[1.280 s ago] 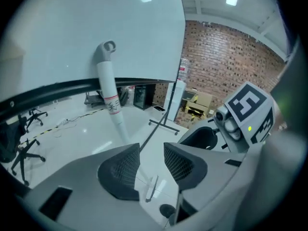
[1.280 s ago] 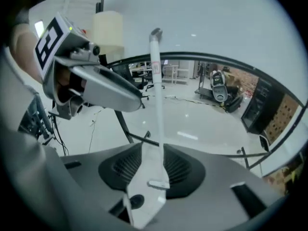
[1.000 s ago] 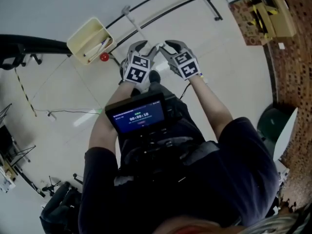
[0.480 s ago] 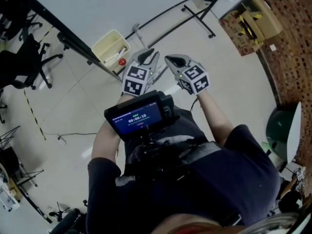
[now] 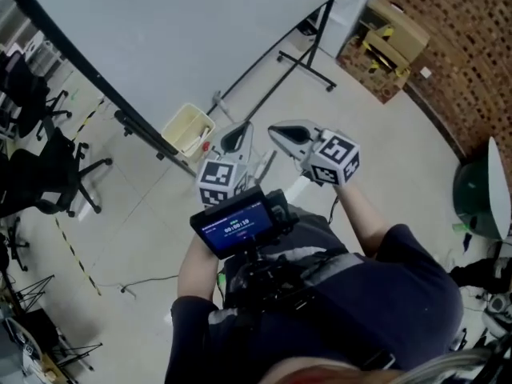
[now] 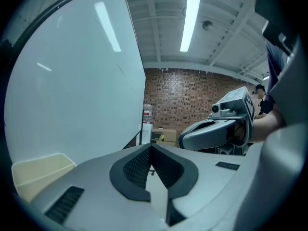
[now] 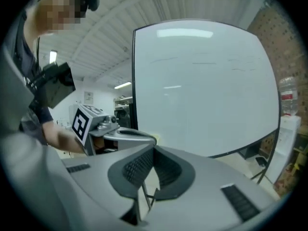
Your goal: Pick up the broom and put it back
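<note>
A thin pale handle point(image 5: 219, 106), apparently the broom's, lies on the floor just right of a yellow dustpan point(image 5: 190, 128); its lower end is hidden behind my left gripper. That left gripper point(image 5: 238, 137) is raised in front of the person's chest, shut, with nothing between the pads. Close beside it on the right, the right gripper point(image 5: 290, 134) is also shut and empty. In the left gripper view the jaws point(image 6: 150, 150) meet, with the dustpan point(image 6: 36, 170) at lower left. The right gripper view shows its own jaws point(image 7: 153, 150) closed.
A large whiteboard point(image 5: 184, 30) on a black wheeled stand point(image 5: 308, 58) fills the far side. Cardboard boxes point(image 5: 392, 34) sit by a brick wall. Office chairs point(image 5: 40, 174) stand at left, a green bin point(image 5: 480, 202) at right. A small red ball point(image 5: 206, 146) lies by the dustpan.
Both grippers have risen from near the floor to chest height and their jaws have closed. The head view has swung up, so the whiteboard and the boxes now show.
</note>
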The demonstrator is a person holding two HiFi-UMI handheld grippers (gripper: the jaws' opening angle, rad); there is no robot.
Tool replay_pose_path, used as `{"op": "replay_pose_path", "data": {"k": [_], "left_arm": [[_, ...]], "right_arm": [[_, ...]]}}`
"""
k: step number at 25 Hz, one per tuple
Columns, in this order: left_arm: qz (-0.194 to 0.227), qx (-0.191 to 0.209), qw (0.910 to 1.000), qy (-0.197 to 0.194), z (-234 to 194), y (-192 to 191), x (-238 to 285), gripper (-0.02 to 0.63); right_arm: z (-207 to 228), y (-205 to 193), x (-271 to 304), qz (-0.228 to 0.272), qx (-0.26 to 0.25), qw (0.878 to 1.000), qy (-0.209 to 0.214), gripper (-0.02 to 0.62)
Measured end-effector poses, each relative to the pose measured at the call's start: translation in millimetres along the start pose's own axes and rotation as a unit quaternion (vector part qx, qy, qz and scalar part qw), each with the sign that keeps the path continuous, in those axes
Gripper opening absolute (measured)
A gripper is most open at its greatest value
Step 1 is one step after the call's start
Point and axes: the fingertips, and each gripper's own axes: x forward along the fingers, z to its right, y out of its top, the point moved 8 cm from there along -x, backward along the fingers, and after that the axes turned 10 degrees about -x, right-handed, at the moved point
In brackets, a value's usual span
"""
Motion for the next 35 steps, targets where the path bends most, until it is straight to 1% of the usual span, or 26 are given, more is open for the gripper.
{"op": "replay_pose_path", "data": {"k": [2,3,6,8,11,14,16,21,26,32,35], "left_arm": [[0.012,-0.002,0.9999,-0.011,4,8,-7,0.009],[0.011,-0.004,0.9997,-0.020,8,11,-9,0.009],[-0.007,-0.022,0.9976,-0.065,27,19,-5,0.009],[-0.010,-0.027,0.9966,-0.077,35,25,-9,0.009],[-0.007,-0.005,0.9972,-0.074,49,39,-7,0.009],[-0.004,0.023,0.9969,-0.075,75,50,2,0.009],[-0.009,0.033,0.9963,-0.079,94,51,6,0.009],[-0.013,0.039,0.9961,-0.079,143,46,26,0.009],[-0.028,0.041,0.9948,-0.089,199,29,37,0.009],[-0.039,0.059,0.9943,-0.081,256,15,49,0.009],[-0.042,0.064,0.9947,-0.069,276,9,50,0.009]], "right_arm": [[-6,5,-12,0.021,0.020,1.000,-0.002,0.008],[-8,6,-20,0.025,0.025,0.999,-0.004,0.008],[-15,10,-54,0.029,0.034,0.999,-0.014,0.008],[-20,13,-67,0.053,0.045,0.997,-0.018,0.008],[-14,14,-88,0.081,0.048,0.995,-0.031,0.008],[-6,10,-116,0.093,0.053,0.994,-0.038,0.008],[-5,6,-133,0.102,0.062,0.992,-0.044,0.008],[-2,-6,-181,0.104,0.057,0.992,-0.051,0.009],[-5,-25,-235,0.117,0.060,0.990,-0.057,0.009],[-7,-47,-293,0.128,0.066,0.988,-0.055,0.008],[-7,-57,-311,0.128,0.069,0.988,-0.046,0.008]]}}
